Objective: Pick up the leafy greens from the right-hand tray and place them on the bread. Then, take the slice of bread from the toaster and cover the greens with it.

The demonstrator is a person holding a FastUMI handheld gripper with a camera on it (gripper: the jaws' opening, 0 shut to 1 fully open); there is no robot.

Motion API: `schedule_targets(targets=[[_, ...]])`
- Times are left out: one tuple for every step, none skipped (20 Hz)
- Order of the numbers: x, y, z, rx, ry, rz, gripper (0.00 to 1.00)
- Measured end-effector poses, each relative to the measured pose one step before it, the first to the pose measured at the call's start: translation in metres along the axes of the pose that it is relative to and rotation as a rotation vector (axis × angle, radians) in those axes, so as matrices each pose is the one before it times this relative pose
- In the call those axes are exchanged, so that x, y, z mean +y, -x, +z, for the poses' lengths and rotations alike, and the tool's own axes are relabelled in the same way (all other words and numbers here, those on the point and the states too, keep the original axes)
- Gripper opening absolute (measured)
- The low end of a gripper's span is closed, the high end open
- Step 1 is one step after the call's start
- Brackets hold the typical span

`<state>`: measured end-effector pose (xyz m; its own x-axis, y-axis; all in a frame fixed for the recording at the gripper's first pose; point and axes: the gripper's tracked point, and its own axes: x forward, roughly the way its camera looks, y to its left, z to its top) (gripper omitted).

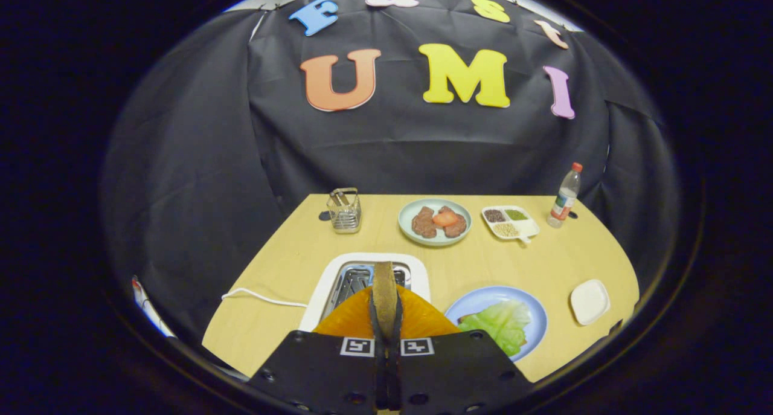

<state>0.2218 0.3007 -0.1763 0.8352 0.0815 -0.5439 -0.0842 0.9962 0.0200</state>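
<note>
The fingers [386, 318] are pressed together on a slice of bread [384, 288] — it stands upright and edge-on between them, just above the white toaster [368, 282]. Right of the toaster, on the wooden counter [284, 252], a blue plate [531, 309] carries the leafy greens [501, 323], which lie over something brown. Beyond the toaster stands a pale plate [435, 221] with meat pieces and a tomato slice — farther right of it a seed tray [509, 223] and a bottle [565, 197].

The claw [386, 318] points forward, its fingers [379, 324] pressed together (clamped on something thin).
</note>
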Motion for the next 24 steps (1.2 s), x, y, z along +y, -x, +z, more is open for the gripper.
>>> schedule_targets(targets=[[0.00138, 0.00998, 0.00667, -0.02522, 0.00589, 0.00141, 0.01], [0.00255, 0.00914, 0.00865, -0.02519, 0.00513, 0.00431, 0.01], [0.00112, 0.01041, 0.00827, -0.02254, 0.00583, -0.00074, 0.01], [0.00129, 0.00853, 0.00749, -0.01517, 0.00336, 0.00043, 0.01], [-0.00015, 0.00943, 0.00657, -0.01102, 0.00410, 0.00416, 0.01], [0.00166, 0.00816, 0.00670, -0.00227, -0.00208, 0.01489, 0.01], [-0.00034, 0.00875, 0.00340, 0.00260, -0.00881, 0.01091, 0.01], [-0.00265, 0.00833, 0.00420, 0.00290, -0.01316, 0.00919, 0.01], [-0.00171, 0.00860, 0.00623, -0.00595, -0.00845, 0.00461, 0.01], [-0.00270, 0.00870, 0.00860, -0.01824, -0.00504, 0.00176, 0.01], [-0.00339, 0.00732, 0.00748, -0.02145, -0.00307, 0.00158, 0.01], [-0.00236, 0.00778, 0.00597, -0.01639, -0.00080, -0.00120, 0.01], [-0.00308, 0.00796, 0.00420, -0.01309, 0.00177, -0.00261, 0.01], [-0.00111, 0.00670, 0.00429, -0.00591, 0.00040, 0.00580, 0.01], [-0.00237, 0.00700, 0.00417, -0.00533, 0.00083, -0.00071, 0.01], [-0.00376, 0.00657, 0.00684, -0.01293, 0.00093, -0.00159, 0.01], [-0.00521, 0.00539, 0.00748, -0.01482, 0.00168, -0.00738, 0.01], [-0.00494, 0.00520, 0.00756, -0.01896, 0.00313, -0.00646, 0.01], [-0.00551, 0.00340, 0.00651, -0.01906, 0.00346, -0.00407, 0.01], [-0.00523, 0.00387, 0.00347, -0.01348, 0.00183, -0.00448, 0.01], [-0.00526, 0.00278, 0.00089, -0.00856, -0.00085, -0.00440, 0.01], [-0.00605, 0.00124, 0.00040, -0.00450, -0.00094, -0.00755, 0.01], [-0.00672, 0.00072, -0.00043, -0.00399, 0.00006, -0.00675, 0.01], [-0.00842, -0.00021, -0.00097, -0.00358, -0.00269, -0.01289, 0.01]])
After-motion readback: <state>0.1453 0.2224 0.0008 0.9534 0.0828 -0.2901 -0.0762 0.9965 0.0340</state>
